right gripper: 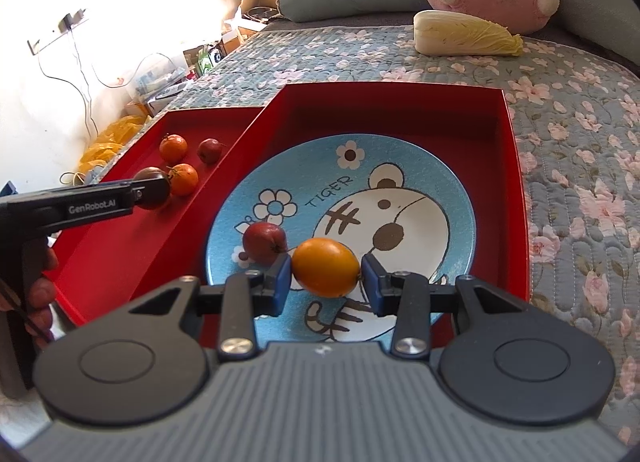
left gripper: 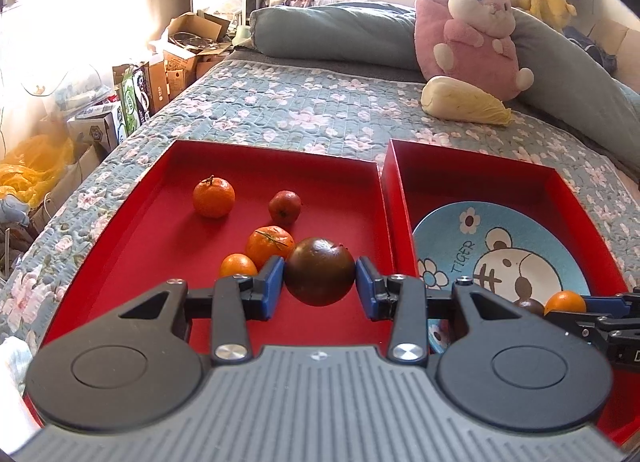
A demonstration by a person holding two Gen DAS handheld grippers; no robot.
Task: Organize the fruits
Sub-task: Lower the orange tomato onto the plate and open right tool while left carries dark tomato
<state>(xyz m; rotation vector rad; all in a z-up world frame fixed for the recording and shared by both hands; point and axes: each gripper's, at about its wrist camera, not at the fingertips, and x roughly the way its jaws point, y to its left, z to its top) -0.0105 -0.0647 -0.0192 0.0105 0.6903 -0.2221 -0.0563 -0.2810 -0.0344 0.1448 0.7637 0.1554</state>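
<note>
In the left wrist view my left gripper [left gripper: 320, 282] is shut on a dark purple-brown round fruit [left gripper: 320, 262] over the left red tray [left gripper: 132, 246]. Two tangerines [left gripper: 213, 197] [left gripper: 269, 246], a small orange fruit [left gripper: 238, 266] and a small red fruit [left gripper: 285, 207] lie in that tray. My right gripper [right gripper: 326, 282] is shut on an oval orange fruit [right gripper: 325, 268] just over the blue tiger plate [right gripper: 400, 150], which sits in the right red box [right gripper: 508, 182]. A small red fruit [right gripper: 265, 243] rests on the plate beside the left pad.
Both red containers stand side by side on a floral quilt [left gripper: 280, 102]. A napa cabbage [right gripper: 464, 34] and a pink plush toy [left gripper: 476, 34] lie behind them. Cardboard boxes [left gripper: 180, 58] crowd the floor at the left. A person's hand [right gripper: 40, 294] grips the left handle.
</note>
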